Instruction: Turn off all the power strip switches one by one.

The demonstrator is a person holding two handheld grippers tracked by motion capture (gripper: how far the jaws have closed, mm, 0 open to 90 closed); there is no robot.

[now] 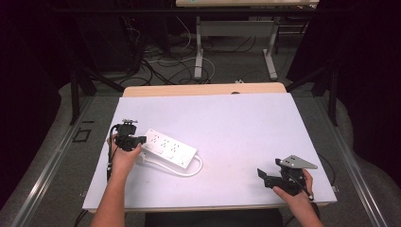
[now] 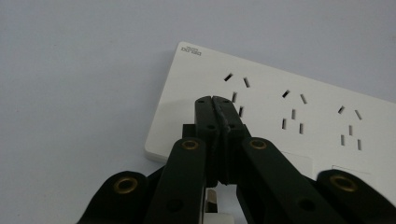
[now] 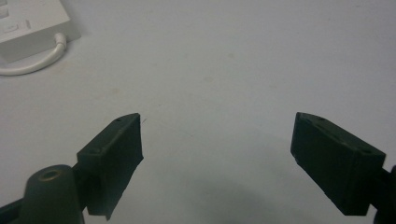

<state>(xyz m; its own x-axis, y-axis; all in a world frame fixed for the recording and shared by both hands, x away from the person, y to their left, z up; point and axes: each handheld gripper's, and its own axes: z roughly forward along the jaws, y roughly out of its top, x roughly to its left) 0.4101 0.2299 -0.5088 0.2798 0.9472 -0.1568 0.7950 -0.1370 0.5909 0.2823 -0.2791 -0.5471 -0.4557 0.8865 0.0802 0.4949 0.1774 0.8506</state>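
Left tongs [image 2: 212,99]: jaws together, tips on strip's near end.
Right tongs [image 3: 217,140]: jaws apart, nothing between, at 4 o'clock.
Strip [image 1: 170,149]: flat on table [image 1: 246,118], 9 o'clock side.

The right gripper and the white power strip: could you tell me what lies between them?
Only bare table between the right gripper and the power strip, seen in the high view.

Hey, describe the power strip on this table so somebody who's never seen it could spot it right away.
Look at the white table, on its left half near the person's left hand. The power strip lies flat there at an angle, beside the left gripper. It is a long white bar with a row of socket groups on top and a white cable curling from one end.
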